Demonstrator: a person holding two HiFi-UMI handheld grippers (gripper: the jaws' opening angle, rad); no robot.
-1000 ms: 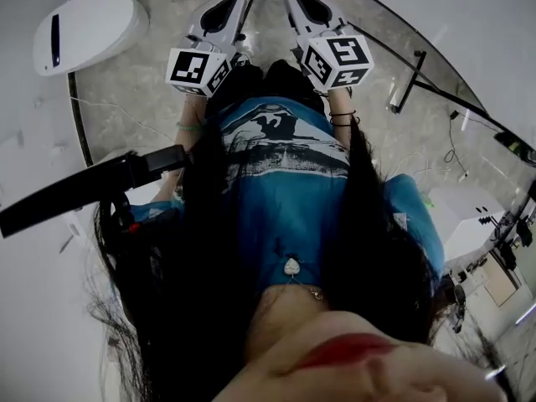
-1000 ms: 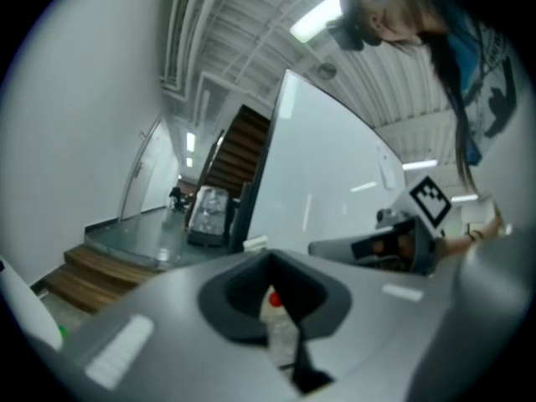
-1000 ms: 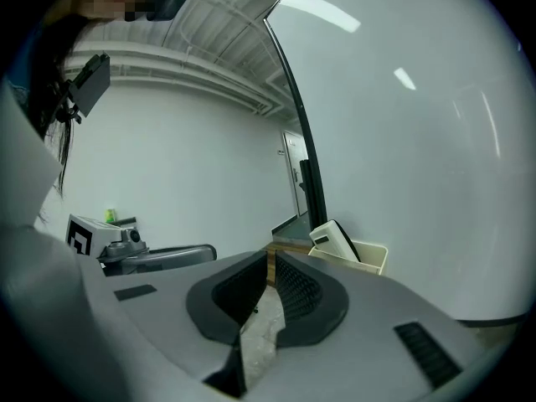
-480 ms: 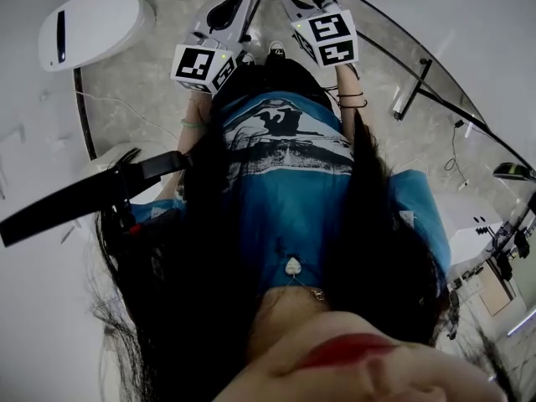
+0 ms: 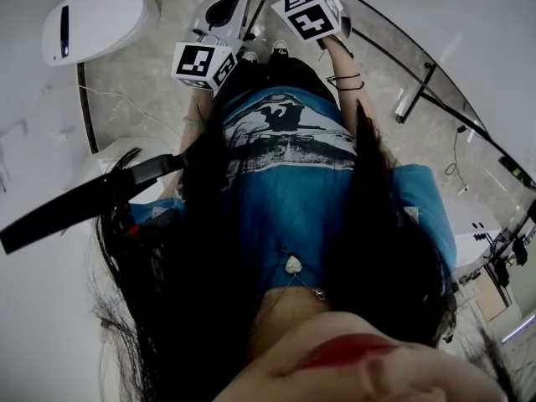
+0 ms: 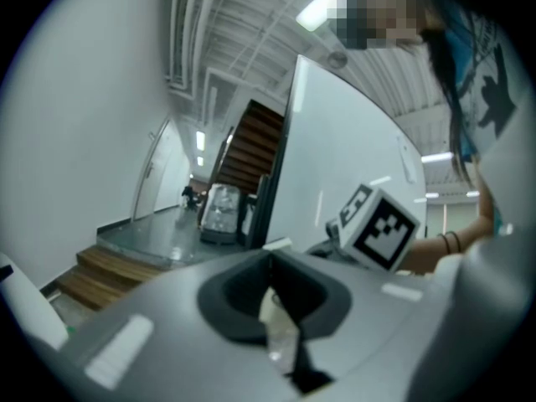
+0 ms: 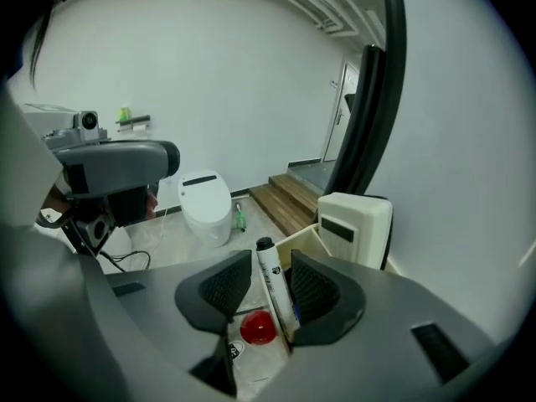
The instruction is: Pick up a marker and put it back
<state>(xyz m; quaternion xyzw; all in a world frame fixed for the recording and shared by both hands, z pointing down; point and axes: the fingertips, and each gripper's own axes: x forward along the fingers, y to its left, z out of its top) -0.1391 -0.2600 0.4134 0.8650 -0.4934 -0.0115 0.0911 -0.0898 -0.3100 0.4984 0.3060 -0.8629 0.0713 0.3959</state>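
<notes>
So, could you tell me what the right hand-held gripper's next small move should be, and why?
Probably draw the right hand-held gripper straight back with its jaws apart. They have just been opening, and the marker stands between them against the edge of the beige box, neither pad seeming to press it, so it looks released.

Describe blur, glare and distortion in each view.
Head view: fisheye bend, hair dark with little detail. Left gripper view: dark round vignette, ceiling light glares, foreground soft. Right gripper view: wall curves, marker sharp.
</notes>
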